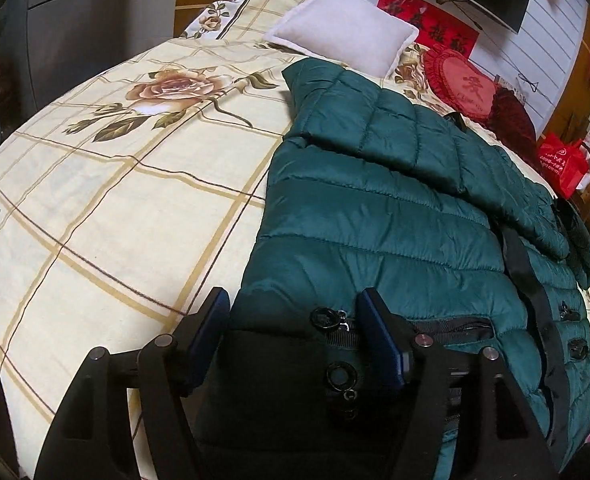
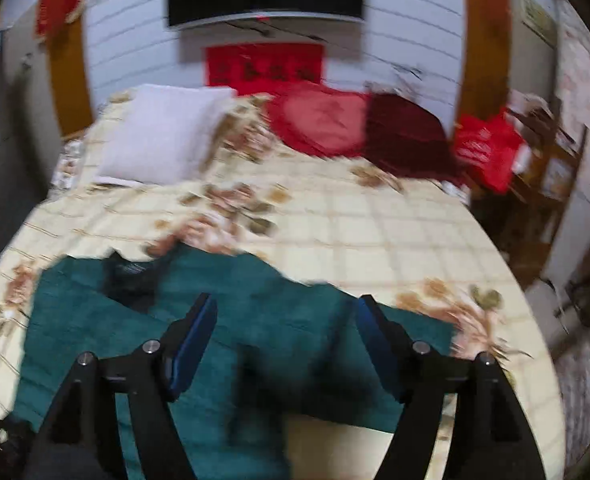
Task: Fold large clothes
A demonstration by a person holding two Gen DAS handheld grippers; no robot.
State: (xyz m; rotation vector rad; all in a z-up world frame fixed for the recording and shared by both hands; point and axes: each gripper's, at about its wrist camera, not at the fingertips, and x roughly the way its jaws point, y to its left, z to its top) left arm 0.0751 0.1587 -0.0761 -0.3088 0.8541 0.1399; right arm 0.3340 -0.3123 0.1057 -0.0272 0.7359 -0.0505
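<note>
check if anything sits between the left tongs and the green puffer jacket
Nothing visible does. The left tongs stand open right over the green puffer jacket, its black hem between the jaws; only floral bedsheet lies alongside.

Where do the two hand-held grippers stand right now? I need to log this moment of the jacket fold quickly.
Left hand-held gripper: open, astride the green jacket's hem, pads not pressing it.
Right hand-held gripper: open, holding nothing, above the jacket.

Dim indoor light, fisheye bending at edges, right wrist view motion-blurred, left sharp
</note>
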